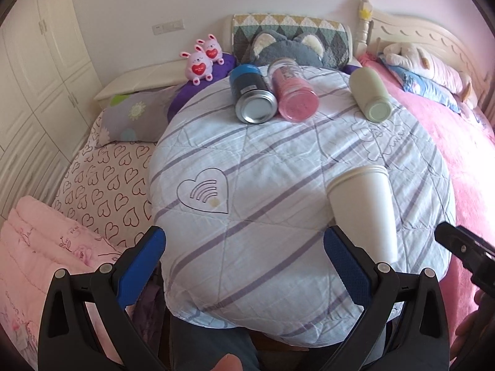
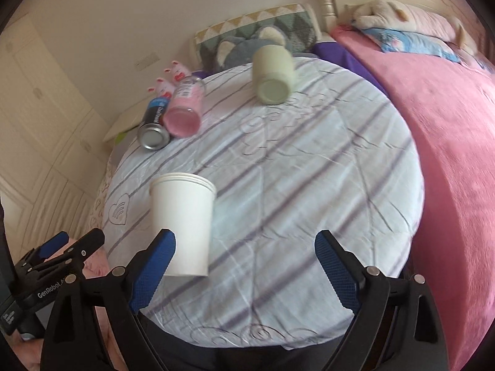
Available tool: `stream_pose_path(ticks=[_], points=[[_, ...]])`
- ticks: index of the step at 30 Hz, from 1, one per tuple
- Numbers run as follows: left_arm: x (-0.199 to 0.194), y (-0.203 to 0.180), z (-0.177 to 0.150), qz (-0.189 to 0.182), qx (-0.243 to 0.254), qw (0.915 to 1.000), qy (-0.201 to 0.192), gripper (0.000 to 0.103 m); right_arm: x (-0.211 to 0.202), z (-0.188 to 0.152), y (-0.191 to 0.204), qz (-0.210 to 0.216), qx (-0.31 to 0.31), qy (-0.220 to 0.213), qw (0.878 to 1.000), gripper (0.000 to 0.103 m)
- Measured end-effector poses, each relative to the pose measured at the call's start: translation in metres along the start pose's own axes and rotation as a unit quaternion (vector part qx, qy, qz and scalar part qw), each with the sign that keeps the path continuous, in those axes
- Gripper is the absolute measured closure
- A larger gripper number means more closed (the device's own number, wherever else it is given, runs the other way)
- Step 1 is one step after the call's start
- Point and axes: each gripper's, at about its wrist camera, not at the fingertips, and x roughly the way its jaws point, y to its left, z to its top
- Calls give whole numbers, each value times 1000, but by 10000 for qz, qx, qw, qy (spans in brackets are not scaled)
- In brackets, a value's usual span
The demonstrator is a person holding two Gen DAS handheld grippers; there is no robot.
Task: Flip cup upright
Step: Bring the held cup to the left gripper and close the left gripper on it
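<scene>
A round surface covered by a pale blue quilted cloth point(image 1: 278, 160) with purple stripes and a stitched heart motif point(image 1: 204, 191) is seen in front of a bed. The white paper cup point(image 1: 363, 210) is found on the near right part of this cloth in the left wrist view, its rim toward the far side; whether it lies flat or stands tilted cannot be told for certain. At the far edge, a blue and black can point(image 1: 252, 95) and a pink bottle point(image 1: 294, 92) are laid on their sides, touching each other, and a pale green bottle point(image 1: 371, 95) is laid well apart to their right. The left gripper point(image 1: 244, 266) is held released, jaws spread wide above the near edge, with nothing between them. The right gripper point(image 2: 244, 269) is likewise released, its left finger just beside the cup's lower end. Behind the surface, a grey plush cat point(image 1: 287, 51), a patterned cushion point(image 1: 290, 26) and two pink toy rabbits point(image 1: 204, 58) are seen, with a pink blanket point(image 1: 464, 142) at right, a heart-print sheet point(image 1: 105, 185) and white wardrobe doors point(image 1: 40, 71) at left.
</scene>
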Motion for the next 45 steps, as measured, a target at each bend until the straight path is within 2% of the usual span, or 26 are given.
stream_pose_path(ticks=[13, 20, 27, 35, 42, 45], points=[[-11, -25, -1, -58, 236, 9997, -11, 0, -14, -12, -26, -75, 196, -75, 9998, 10], [-8, -39, 1, -390, 205, 9988, 223, 0, -15, -11, -37, -100, 213, -85, 9997, 10], [0, -64, 4, -532, 251, 9976, 358, 0, -17, -11, -52, -120, 321, -91, 9994, 10], [34, -82, 11, -679, -114, 9940, 853, 0, -14, -8, -71, -130, 435, -51, 9990, 10], [63, -80, 11, -787, -644, 9862, 1305, 0, -2, -6, -83, -111, 505, 80, 9986, 10], [68, -80, 12, -875, -772, 9840, 1346, 11, 3, -5, -83, -69, 477, 130, 9988, 10]])
